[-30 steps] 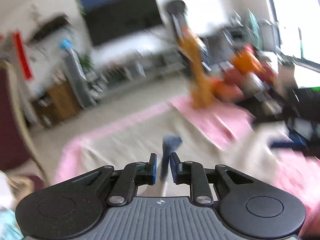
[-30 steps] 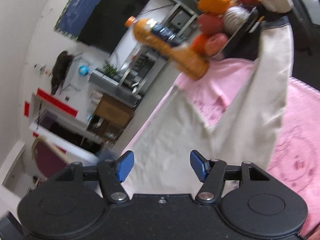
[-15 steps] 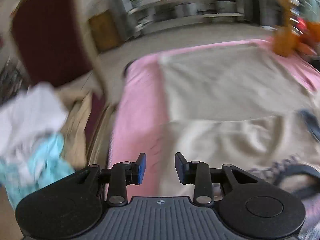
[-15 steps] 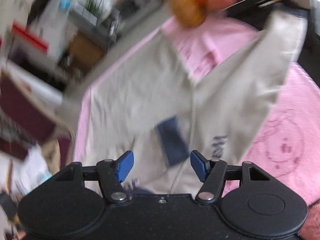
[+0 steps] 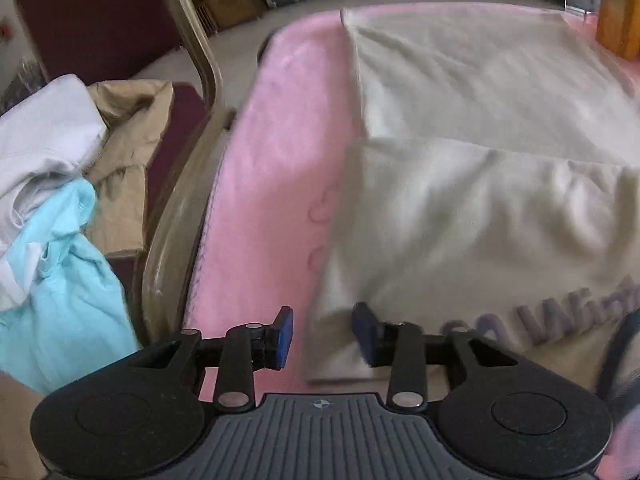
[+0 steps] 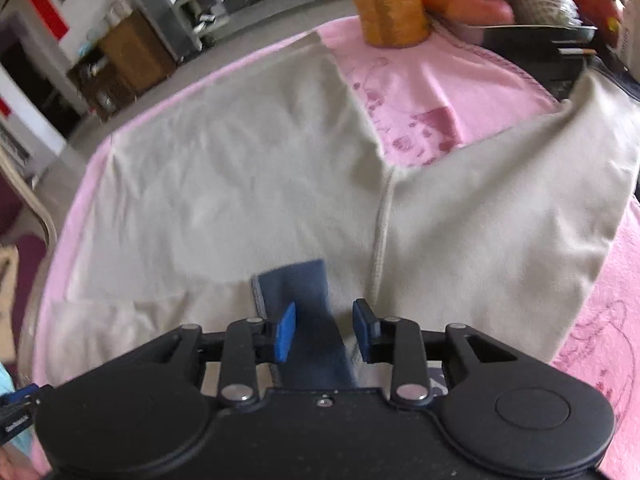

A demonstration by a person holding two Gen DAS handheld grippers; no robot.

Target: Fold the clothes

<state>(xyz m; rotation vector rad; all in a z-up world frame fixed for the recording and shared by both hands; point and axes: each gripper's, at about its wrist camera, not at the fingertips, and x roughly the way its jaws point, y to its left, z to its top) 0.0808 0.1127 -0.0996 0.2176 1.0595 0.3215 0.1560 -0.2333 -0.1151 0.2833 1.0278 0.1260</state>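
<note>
**Workpiece position.** Cream sweatshirt (image 5: 460, 208) spread flat on the pink blanket (image 5: 272, 160) that covers the counter. Body laid smooth toward the far edge; near portion doubled over it, printed lettering facing up. Spread flat so that each fold line can be set straight. One sleeve angled off to the right in the right wrist view, not yet brought in.

**Left claw** (image 5: 322, 334). Pads apart, having just been opening. Tilted down over the near left corner of the sweatshirt. Corner edge seen in the gap between the pads, but not pressed by either pad. Placed at the corner because that is probably the pick-up point for the next fold.

**Right claw** (image 6: 324, 332). Pads partly apart, having just been closing. Set astride a navy strip (image 6: 296, 284), probably a cuff or trim band, lying on the cream cloth. Strip between the pads; a sliver of cream visible beside the right pad, so no clamping judged yet. Thicker band likely chosen as a firmer hold than the plain cloth.

**Surroundings.** Orange bottle (image 6: 390, 0) and fruit tray (image 6: 520, 28) at the far end of the blanket, near the fabric. Keep lifted cloth low there to avoid a snag. Unfolded clothes pile (image 5: 52, 168) on the chair (image 5: 192, 48) at left, apart from the work area, presumably awaiting folding.
</note>
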